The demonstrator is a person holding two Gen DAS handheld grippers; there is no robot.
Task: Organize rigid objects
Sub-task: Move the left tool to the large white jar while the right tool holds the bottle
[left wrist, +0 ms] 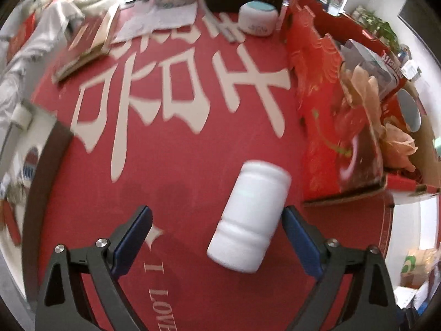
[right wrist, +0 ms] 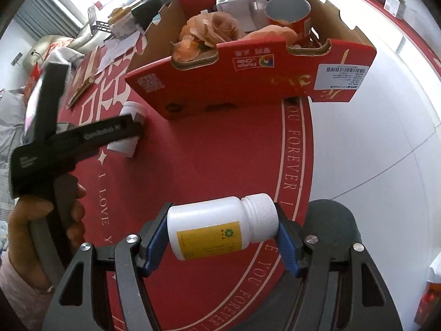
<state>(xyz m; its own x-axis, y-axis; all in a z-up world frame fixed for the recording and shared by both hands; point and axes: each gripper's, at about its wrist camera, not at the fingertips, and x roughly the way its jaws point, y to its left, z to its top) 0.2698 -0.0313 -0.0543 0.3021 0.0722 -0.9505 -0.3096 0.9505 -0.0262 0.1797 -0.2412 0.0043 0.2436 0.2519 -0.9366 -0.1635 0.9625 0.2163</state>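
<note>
**Two white bottles, one box to fill**

The big red cardboard box [right wrist: 248, 82] stands on my red-clothed counter [right wrist: 215, 165], already holding peach fabric flowers [right wrist: 209, 31] and one red tube can [right wrist: 289, 13]. It lies ahead of both my tools, and my left one is nearer its side wall.

I count two bottles. The plain white plastic bottle [left wrist: 249, 220] lies on its side on the cloth, its long axis running away from me and tilted to the right, just beside the box. My left tool [left wrist: 216, 237] hangs over it with fingers spread wide to either flank, nothing gripped, though its right pad looks close to the bottle.

My right tool [right wrist: 222, 231] is clenched end to end on the white yellow-labelled bottle [right wrist: 220, 227], held crosswise, cap to the right, off the counter.
</note>
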